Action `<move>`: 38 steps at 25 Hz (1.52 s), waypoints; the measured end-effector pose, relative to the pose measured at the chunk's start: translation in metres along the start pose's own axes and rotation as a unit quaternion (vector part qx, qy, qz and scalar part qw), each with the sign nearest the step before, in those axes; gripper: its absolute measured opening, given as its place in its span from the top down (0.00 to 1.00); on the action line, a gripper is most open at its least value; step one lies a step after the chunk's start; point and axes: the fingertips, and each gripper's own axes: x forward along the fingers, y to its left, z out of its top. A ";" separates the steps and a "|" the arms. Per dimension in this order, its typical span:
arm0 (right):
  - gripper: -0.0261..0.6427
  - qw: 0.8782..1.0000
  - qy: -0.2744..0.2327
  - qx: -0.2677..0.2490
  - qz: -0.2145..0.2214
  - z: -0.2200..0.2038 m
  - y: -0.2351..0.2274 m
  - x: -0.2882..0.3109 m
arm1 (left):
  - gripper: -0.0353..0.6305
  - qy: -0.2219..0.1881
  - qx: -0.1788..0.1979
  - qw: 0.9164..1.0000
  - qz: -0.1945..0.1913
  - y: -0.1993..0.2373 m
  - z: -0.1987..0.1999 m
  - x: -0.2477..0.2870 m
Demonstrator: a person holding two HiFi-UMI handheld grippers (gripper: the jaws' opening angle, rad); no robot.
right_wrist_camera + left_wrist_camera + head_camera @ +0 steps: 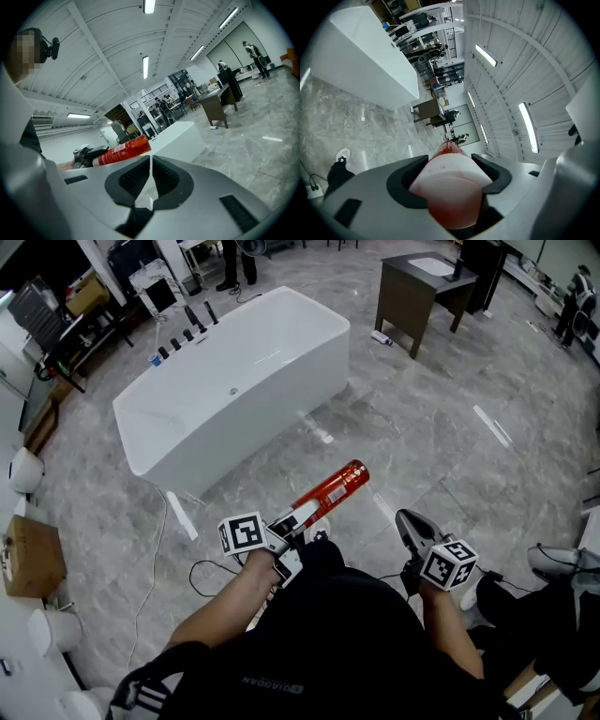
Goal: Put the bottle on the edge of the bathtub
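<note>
The bottle (pixel 328 488) is red with a white part near its bottom end. It isn't on the bathtub (pixel 253 404). It is up in the air over the grey floor (pixel 441 418), well apart from the tub's near long side. The bottle lies tilted, and its red end points away from the person.

The left tool (pixel 298 519) grips the bottle by its white end. In the left gripper view the two black jaws of the left tool (pixel 450 176) press on both sides of the bottle (pixel 450 187), which fills the gap between them.

The right tool (pixel 410 526) is on the other side, near the bottle but not touching it. In the right gripper view the jaws of the right tool (pixel 150 173) are pressed together with nothing between them. The bottle (pixel 123 151) shows there on the left, with the bathtub (pixel 180 136) behind it.

The bathtub is big, white and long. It stands on the floor. Small dark things (pixel 187 329) stand in a row on its far edge, near the left corner.

A dark counter (pixel 401 298) stands on the floor past the tub's right end. A thin white cable (pixel 155 549) lies on the floor near the tub's left corner. A brown box (pixel 28 554) sits at the far left.
</note>
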 end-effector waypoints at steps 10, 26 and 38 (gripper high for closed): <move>0.90 0.999 -0.007 0.034 -0.015 0.007 -0.036 0.018 | 0.50 0.018 -0.012 1.000 0.011 0.016 0.021 0.036; 0.90 1.000 0.028 -0.002 -0.003 0.134 -0.129 0.121 | 0.50 -0.036 -0.034 0.999 0.007 0.032 0.138 0.157; 0.90 1.000 0.019 0.002 -0.003 0.186 -0.180 0.165 | 0.50 -0.030 -0.027 0.999 -0.029 0.018 0.201 0.241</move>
